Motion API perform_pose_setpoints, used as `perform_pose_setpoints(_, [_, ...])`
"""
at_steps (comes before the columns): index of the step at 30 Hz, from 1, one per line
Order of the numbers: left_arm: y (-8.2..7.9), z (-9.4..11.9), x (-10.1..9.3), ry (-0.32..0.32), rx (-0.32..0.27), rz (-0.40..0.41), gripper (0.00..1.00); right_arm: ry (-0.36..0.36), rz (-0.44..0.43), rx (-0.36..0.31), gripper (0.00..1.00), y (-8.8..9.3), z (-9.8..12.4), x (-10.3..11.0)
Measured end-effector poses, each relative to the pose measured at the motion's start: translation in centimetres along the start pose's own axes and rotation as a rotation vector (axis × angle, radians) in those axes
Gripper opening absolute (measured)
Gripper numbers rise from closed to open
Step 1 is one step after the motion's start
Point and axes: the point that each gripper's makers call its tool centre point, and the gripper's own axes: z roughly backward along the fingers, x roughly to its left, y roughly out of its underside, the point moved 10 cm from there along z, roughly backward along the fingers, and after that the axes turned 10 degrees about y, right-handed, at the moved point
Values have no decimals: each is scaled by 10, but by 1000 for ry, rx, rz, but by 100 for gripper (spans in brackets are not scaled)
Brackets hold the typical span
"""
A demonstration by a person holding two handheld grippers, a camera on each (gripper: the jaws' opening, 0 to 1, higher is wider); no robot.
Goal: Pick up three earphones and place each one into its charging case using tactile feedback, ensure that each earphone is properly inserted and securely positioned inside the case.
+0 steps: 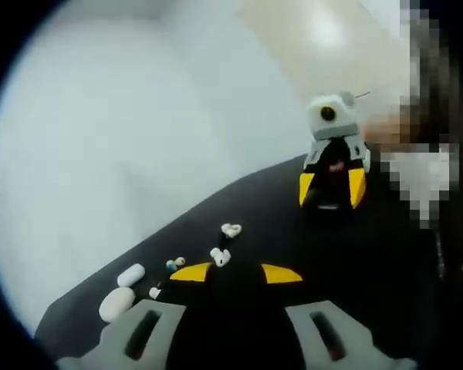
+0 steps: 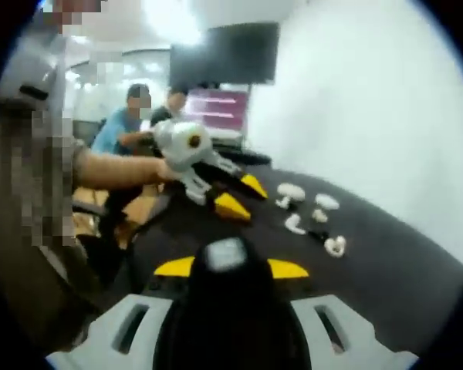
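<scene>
Several white earphones lie loose on the black table [image 1: 278, 231], among them one [image 1: 231, 230] and another [image 1: 220, 257]. Two white charging cases [image 1: 131, 274] [image 1: 116, 304] lie at the table's near left edge. In the right gripper view the earphones [image 2: 335, 246] [image 2: 295, 223] and cases [image 2: 291, 189] [image 2: 326, 201] sit right of centre. My left gripper [image 1: 237, 273] hovers just short of the earphones; the gap between its yellow tips is dark against the table. My right gripper [image 2: 230, 267] is raised above the table with a dark block between its tips. Each gripper also appears in the other's view [image 1: 332, 189] [image 2: 241, 196].
A white wall runs along the table's far edge [image 2: 370, 116]. A person's forearm [image 2: 116, 169] holds the left gripper. Behind it, people sit [image 2: 127, 116] near a dark monitor [image 2: 224, 54]. Open black tabletop [image 2: 386, 262] surrounds the earphones.
</scene>
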Motion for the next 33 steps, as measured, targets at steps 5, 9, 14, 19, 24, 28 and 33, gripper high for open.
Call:
perform_pose_setpoints(5, [-15,-2,-3,157,-96,207,37,5,13,-21,36,0,-2,1])
perform_pose_setpoints(9, [-34,2,1,375,-163,631,39,18,88,-51,36,-1,-1,0])
perform_pose_setpoints(14, [-39,-18,-5,524,-105,833,37,58,225,-103,36,-5,3,7])
perform_pose_setpoints(19, [-40,-38,-16,572,36,891,37,63,227,-102,35,-3,3,4])
perform_pose_setpoints(24, [-32,-56,-15,624,113,964,36,75,277,-119,35,-4,3,4])
perform_pose_setpoints(28, [-34,-64,-21,665,104,953,26,84,313,-131,35,-4,4,5])
perform_pose_setpoints(33, [-34,-64,-28,712,83,973,25,84,337,-143,35,-6,5,9])
